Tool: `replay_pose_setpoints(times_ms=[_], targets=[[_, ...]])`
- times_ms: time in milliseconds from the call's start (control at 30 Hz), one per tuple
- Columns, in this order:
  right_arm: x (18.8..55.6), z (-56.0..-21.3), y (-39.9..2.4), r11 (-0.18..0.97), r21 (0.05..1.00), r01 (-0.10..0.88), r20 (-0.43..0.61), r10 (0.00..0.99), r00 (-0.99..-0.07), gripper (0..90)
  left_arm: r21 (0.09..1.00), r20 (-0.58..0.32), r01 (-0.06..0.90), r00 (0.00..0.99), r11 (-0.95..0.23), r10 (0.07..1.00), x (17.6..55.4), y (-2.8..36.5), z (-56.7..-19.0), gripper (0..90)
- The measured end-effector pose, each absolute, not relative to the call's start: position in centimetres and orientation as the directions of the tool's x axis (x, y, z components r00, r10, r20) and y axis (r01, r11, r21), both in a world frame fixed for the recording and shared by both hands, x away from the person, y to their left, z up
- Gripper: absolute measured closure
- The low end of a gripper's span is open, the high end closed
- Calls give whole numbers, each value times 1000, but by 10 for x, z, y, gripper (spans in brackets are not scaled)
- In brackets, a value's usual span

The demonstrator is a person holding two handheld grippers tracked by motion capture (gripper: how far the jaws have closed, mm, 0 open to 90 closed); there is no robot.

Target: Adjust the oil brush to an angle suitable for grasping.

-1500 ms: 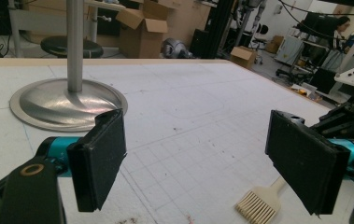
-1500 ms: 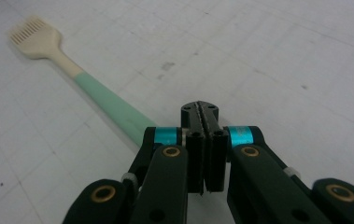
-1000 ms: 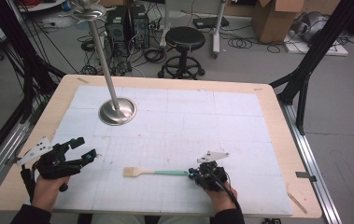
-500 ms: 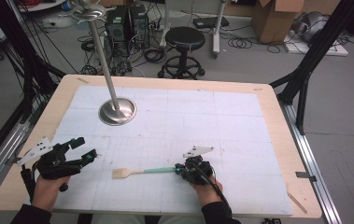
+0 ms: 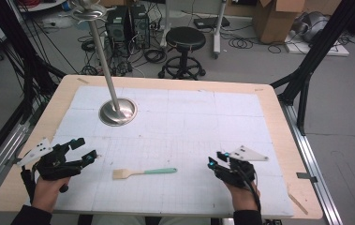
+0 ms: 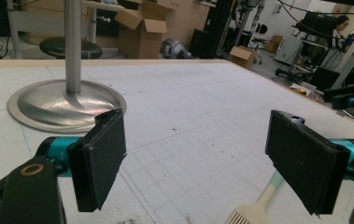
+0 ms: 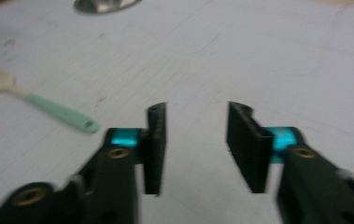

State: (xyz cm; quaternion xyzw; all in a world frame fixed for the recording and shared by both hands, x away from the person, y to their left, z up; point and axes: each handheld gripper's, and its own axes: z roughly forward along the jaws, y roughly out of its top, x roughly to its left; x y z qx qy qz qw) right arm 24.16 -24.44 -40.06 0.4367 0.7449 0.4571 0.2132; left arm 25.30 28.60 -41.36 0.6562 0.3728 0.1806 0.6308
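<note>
White gridded surface [image 5: 189, 122] before us, stool [image 5: 185, 40] and boxes [image 5: 273, 16] behind; both claws released; brush [image 5: 143, 172] head cut off in the left gripper view.

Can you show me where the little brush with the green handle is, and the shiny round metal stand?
brush [image 5: 143, 172]: high view, on its green handle where it lies on the mat.
metal stand [image 5: 118, 113]: high view, on its shiny round base.
metal stand [image 6: 62, 103]: left gripper view, on the base.
</note>
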Motion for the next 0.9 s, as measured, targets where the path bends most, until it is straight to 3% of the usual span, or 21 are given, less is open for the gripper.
replay_pose_setpoints(times_ms=[67, 100, 167, 300, 900], targets=[[234, -396, -255, 162, 894, 418, 79, 861, -502, 416, 963, -233, 258, 660, 75, 714, 252, 286, -413, 206], [234, -396, -255, 162, 894, 418, 79, 861, -502, 416, 963, -233, 257, 661, 76, 714, 252, 285, -413, 206], [224, -391, -270, 117, 928, 354, 64, 885, -461, 290, 964, -231, 255, 665, 75, 710, 252, 285, -413, 206], [218, -389, -280, 88, 939, 333, 66, 903, -424, 203, 966, -225, 248, 671, 72, 706, 252, 282, -412, 194], [207, -383, -290, 92, 945, 313, 38, 922, -386, 190, 973, -200, 228, 718, 45, 667, 251, 271, -409, 180]])
